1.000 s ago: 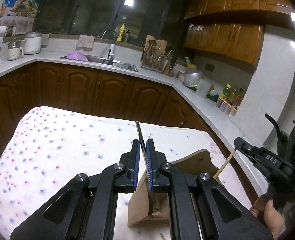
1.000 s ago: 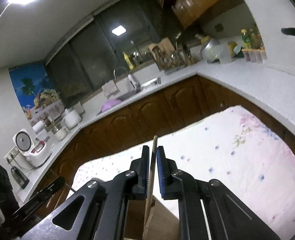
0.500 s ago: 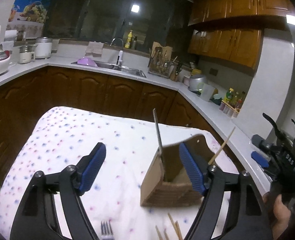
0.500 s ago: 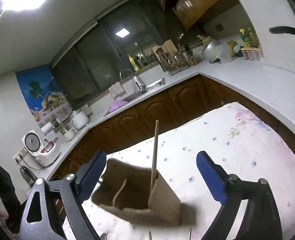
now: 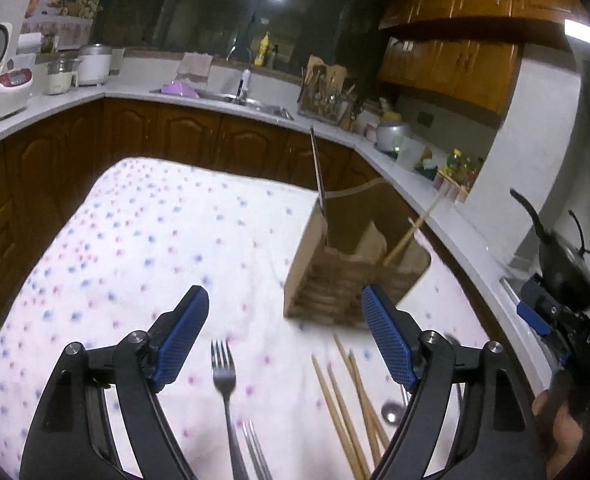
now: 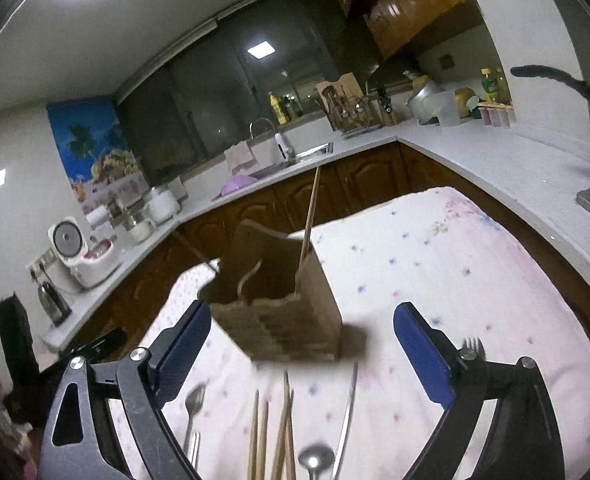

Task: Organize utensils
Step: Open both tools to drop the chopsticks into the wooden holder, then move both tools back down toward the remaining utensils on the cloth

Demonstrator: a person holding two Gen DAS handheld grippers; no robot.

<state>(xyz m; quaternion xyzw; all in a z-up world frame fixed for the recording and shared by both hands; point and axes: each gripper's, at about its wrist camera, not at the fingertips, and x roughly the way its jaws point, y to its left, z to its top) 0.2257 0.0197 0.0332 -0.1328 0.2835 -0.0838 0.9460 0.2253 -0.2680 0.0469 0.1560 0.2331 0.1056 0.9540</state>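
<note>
Left gripper (image 5: 285, 342) low over the dotted tablecloth (image 5: 135, 248), tilted down, jaws spread wide, nothing between the pads. Right gripper (image 6: 301, 350) likewise tilted down, jaws wide apart and empty; it also shows at the right edge of the left view, a hand (image 5: 559, 436) beneath it. Nearest on the cloth: forks (image 5: 225, 392), loose wooden chopsticks (image 5: 345, 412), spoons (image 6: 193, 408). Just beyond them stands the wooden utensil holder (image 6: 291, 316), upright, near the table's far right side. One chopstick (image 6: 309, 220) stands in one compartment; a dark thin utensil (image 5: 319, 172) stands in another. Counter and sink (image 5: 251, 102) far behind.
</note>
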